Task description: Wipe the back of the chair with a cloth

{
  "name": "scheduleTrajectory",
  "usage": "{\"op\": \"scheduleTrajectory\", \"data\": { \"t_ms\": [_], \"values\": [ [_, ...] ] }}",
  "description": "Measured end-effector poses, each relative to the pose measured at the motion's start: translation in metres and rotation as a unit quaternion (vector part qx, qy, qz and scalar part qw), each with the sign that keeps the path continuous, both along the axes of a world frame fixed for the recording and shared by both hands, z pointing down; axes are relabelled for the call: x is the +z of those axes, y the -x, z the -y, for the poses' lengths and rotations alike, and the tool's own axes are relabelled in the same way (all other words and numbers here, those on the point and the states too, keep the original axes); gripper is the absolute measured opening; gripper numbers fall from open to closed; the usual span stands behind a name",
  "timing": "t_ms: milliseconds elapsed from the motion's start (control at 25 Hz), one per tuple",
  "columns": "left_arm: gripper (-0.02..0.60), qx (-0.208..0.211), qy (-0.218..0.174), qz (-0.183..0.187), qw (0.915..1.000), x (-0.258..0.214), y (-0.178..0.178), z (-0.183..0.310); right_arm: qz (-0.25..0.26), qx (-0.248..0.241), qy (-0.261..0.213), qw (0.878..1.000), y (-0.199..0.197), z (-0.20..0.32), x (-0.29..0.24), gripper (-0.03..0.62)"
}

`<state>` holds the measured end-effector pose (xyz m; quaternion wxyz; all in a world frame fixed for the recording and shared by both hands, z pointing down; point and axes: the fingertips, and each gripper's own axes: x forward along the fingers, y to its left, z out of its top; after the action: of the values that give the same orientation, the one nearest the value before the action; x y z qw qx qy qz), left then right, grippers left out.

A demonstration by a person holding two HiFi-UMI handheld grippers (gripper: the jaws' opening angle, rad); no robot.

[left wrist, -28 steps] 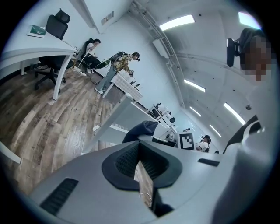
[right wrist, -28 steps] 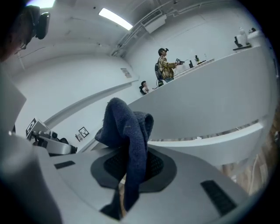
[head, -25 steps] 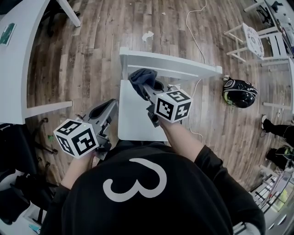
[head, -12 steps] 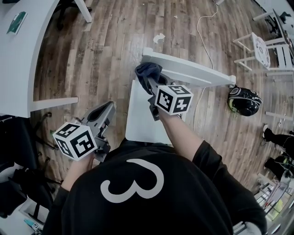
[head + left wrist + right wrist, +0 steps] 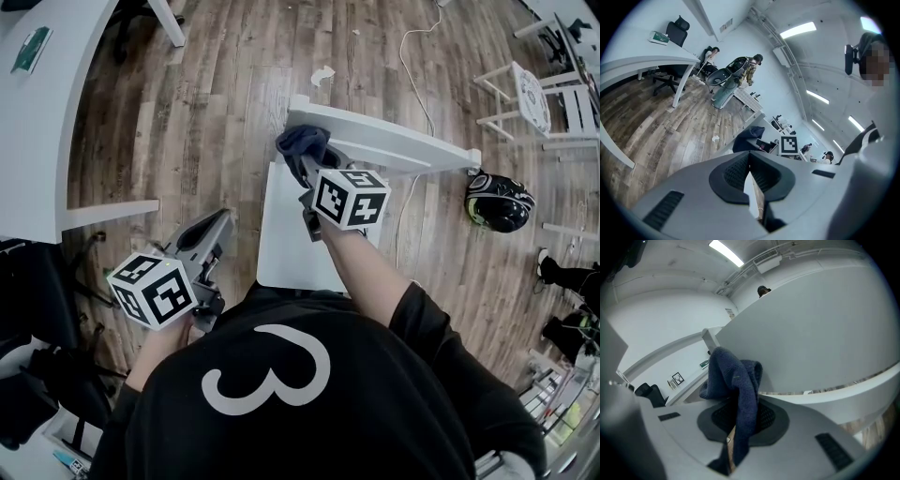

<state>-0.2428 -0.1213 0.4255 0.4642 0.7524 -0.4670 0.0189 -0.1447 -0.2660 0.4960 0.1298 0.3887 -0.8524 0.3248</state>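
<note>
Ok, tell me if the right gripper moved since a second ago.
Yes: the right gripper slid the cloth left along the chair back, reaching its left end.

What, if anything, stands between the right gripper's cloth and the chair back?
Nothing visible. The right gripper is shut on the cloth and holds it right at the chair back's left end, with no object seen between them.

1. White chair (image 5: 281, 246), painted, with a flat rectangular seat and a solid panel back (image 5: 398, 150). It stands upright, the back on the far side of the seat.
2. Dark blue cloth (image 5: 300, 142), soft, crumpled into loose folds. It is pinched between the jaws of the right gripper (image 5: 739, 420), with the bunched upper part against the left end of the chair back, near its top edge.
</note>
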Motion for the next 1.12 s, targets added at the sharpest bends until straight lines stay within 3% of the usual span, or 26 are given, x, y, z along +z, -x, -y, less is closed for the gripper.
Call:
{"op": "scheduleTrajectory", "data": {
  "t_ms": [640, 1120],
  "values": [
    [0.014, 0.002, 0.003, 0.005, 1.0000, -0.002, -0.027, -0.007, -0.004, 0.023, -0.002, 1.000, -0.045, 0.007, -0.001, 0.051],
    [0.014, 0.031, 0.004, -0.004, 0.9995, -0.007, -0.098, 0.000, -0.023, 0.067, 0.001, 0.997, -0.147, 0.011, -0.002, 0.051]
  ]
}}
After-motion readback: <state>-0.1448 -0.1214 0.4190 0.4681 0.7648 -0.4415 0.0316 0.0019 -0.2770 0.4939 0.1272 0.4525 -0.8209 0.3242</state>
